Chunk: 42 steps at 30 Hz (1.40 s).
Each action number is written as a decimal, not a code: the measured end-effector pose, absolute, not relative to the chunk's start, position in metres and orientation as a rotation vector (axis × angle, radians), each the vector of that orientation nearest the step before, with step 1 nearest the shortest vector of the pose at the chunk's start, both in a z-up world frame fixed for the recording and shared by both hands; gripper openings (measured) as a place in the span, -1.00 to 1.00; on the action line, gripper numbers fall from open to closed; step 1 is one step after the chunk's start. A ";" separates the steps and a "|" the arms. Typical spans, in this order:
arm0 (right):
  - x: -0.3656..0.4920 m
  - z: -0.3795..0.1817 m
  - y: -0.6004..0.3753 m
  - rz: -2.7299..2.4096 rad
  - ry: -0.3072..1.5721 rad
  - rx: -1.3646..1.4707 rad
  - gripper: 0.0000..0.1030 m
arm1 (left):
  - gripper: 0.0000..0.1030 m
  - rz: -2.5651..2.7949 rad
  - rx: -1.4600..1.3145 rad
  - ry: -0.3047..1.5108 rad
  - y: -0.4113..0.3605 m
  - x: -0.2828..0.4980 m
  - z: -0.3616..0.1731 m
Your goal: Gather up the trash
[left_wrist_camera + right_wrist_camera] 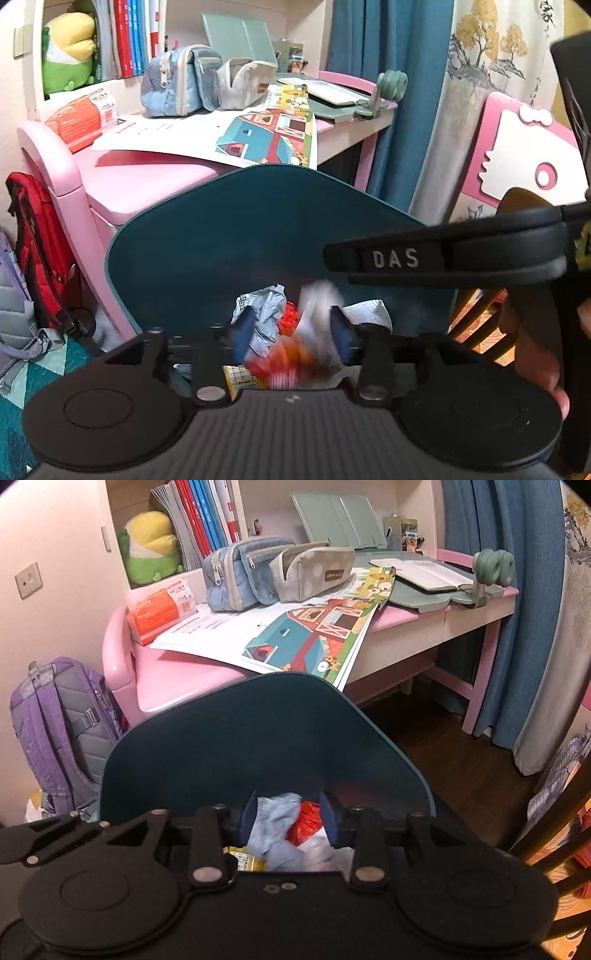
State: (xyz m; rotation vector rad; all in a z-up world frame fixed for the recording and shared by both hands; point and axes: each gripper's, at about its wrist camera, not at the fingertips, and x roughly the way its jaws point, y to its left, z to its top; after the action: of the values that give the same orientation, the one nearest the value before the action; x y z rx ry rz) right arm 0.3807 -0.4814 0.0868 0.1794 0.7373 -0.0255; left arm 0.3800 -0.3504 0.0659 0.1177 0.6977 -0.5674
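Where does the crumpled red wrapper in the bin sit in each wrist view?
Left wrist: red wrapper at lower centre, between the tongs' blue fingertips, beside grey crumpled paper.
Right wrist: red wrapper at lower centre, nearer the right fingertip.
Shared landmark: the raised dark teal bin lid right behind it.
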 end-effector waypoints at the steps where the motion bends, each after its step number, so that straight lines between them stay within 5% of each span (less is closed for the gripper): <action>1: 0.377 0.089 -0.482 -0.022 0.732 0.182 -0.29 | 0.14 -0.565 0.115 0.687 -0.349 0.377 0.067; 7: 0.351 0.104 -0.479 0.001 0.694 0.162 -0.07 | 0.17 -0.568 0.085 0.658 -0.339 0.364 0.079; 11: 0.328 0.116 -0.475 0.023 0.660 0.146 -0.02 | 0.42 -0.560 0.063 0.631 -0.328 0.351 0.090; 17: 0.292 0.133 -0.469 0.044 0.603 0.137 0.06 | 0.54 -0.559 0.036 0.590 -0.309 0.331 0.106; 39: 0.227 0.185 -0.461 0.063 0.555 0.061 0.15 | 0.61 -0.540 0.012 0.504 -0.268 0.277 0.165; 42: 0.222 0.189 -0.463 0.059 0.545 0.048 0.17 | 0.79 -0.538 0.015 0.488 -0.270 0.274 0.174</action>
State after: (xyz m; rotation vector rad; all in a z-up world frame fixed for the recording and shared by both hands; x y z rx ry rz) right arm 0.2218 -0.4633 0.1895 0.0477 0.5448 0.0588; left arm 0.2742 -0.2696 0.1741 0.0154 0.4876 -0.5377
